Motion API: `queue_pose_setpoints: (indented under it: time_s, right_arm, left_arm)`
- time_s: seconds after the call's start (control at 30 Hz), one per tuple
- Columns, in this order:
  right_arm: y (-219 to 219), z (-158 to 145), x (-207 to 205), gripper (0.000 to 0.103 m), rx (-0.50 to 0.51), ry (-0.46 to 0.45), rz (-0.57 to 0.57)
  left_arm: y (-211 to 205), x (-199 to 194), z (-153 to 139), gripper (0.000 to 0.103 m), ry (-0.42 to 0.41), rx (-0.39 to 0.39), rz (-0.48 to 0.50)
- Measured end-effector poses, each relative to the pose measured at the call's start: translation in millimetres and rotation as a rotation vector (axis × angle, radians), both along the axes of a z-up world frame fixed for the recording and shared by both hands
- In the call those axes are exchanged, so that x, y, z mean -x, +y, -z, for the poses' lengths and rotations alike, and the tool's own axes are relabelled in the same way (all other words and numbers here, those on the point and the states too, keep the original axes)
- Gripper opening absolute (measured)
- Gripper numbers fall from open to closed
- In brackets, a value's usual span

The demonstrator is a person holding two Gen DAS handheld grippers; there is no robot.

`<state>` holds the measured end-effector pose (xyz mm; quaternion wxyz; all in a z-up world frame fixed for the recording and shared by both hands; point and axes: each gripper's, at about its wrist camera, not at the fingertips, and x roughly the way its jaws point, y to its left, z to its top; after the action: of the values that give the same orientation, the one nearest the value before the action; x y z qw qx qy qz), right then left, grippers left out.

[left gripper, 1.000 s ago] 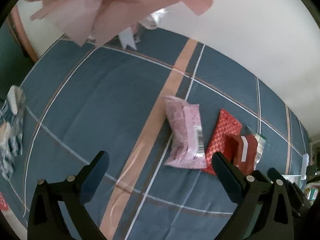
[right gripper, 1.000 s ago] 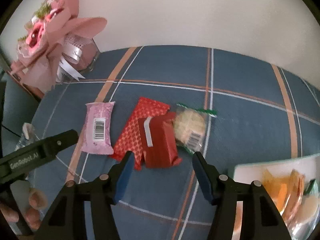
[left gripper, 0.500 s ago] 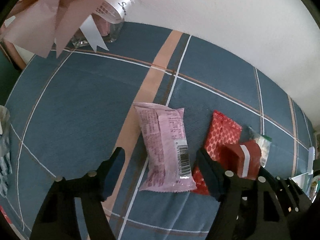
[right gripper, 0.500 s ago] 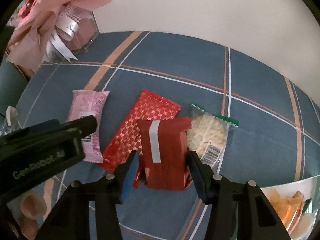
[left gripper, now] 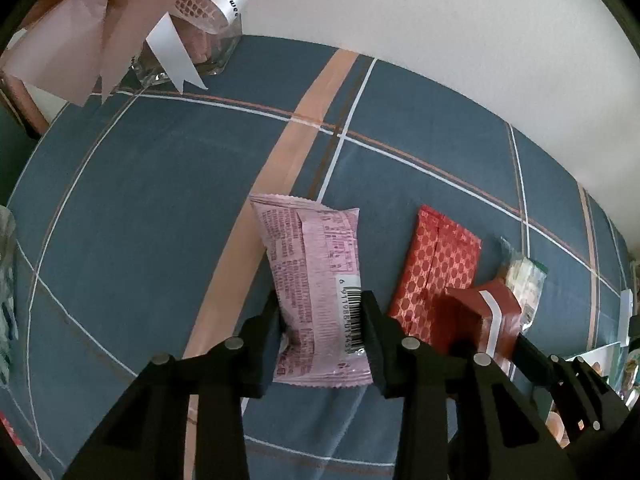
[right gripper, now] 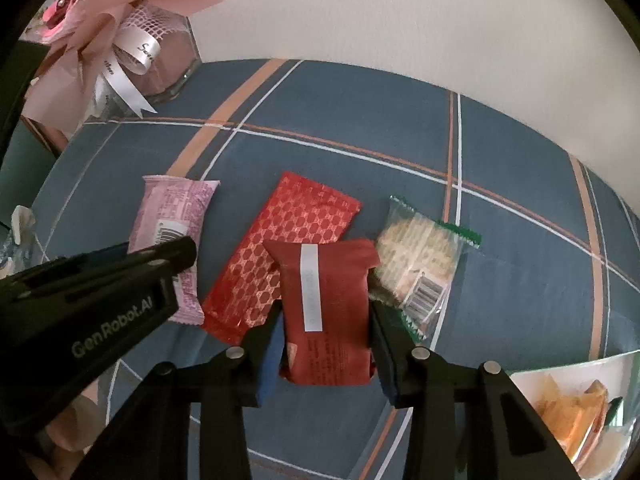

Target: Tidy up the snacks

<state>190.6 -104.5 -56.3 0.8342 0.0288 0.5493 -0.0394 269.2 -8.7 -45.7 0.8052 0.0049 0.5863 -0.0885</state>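
Note:
Several snack packets lie on a blue checked tablecloth (left gripper: pixel 160 200). My left gripper (left gripper: pixel 322 312) is shut on the pink packet (left gripper: pixel 316 276), its fingers pressing both long sides. My right gripper (right gripper: pixel 326 320) is shut on the dark red packet with a white stripe (right gripper: pixel 324 304), which lies partly on a red patterned packet (right gripper: pixel 288 240). A clear cracker packet with green ends (right gripper: pixel 420 260) lies just to its right. The left gripper's body (right gripper: pixel 80 312) shows in the right wrist view, over the pink packet (right gripper: pixel 172 216).
A glass vase with pink paper flowers and white ribbon (right gripper: pixel 140 48) stands at the back left by the white wall. A white tray with orange snacks (right gripper: pixel 580 400) sits at the right front. More wrappers lie at the left edge (left gripper: pixel 6 280).
Both grippers moved forward and down onto the packets and closed: the left around the pink packet, the right around the dark red striped packet.

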Motion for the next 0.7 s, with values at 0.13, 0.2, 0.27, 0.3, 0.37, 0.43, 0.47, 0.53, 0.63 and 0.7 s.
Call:
queue_pose_setpoints:
  time_s: [0.13,0.2,0.27,0.3,0.37,0.43,0.47,0.53,0.63,0.7]
  right_arm:
    - [0,-2,7,0.043,-0.015,0.006,-0.002]
    - [-1,-5,12,0.042,-0.031,-0.001,0.002]
    - [-2,-9,16,0.042,-0.043,-0.006,0.008]
    - [-3,-11,19,0.042,-0.049,-0.009,0.011]
    - [-3,-14,26,0.042,-0.067,-0.013,0.020]
    - [-4,-16,32,0.042,-0.085,-0.013,0.034]
    - [-5,-18,35,0.042,-0.093,-0.014,0.041]
    - [-6,-22,42,0.042,-0.112,-0.014,0.049]
    - [-7,-29,52,0.042,-0.113,-0.025,0.066]
    - [-10,-35,61,0.042,-0.123,-0.033,0.084]
  left_arm:
    - [3,4,-1,0.037,0.006,0.010,-0.023]
    - [4,4,-3,0.037,0.005,0.023,-0.038]
    - [7,8,-6,0.037,0.005,0.041,-0.058]
    - [9,11,-7,0.037,0.003,0.050,-0.067]
    - [11,17,-9,0.037,0.003,0.073,-0.087]
    - [12,22,-12,0.037,0.006,0.095,-0.104]
    - [12,28,-13,0.037,0.005,0.107,-0.110]
    - [13,35,-17,0.037,0.001,0.131,-0.126]
    - [13,49,-23,0.037,-0.007,0.151,-0.142]
    - [9,58,-28,0.037,-0.012,0.163,-0.148]
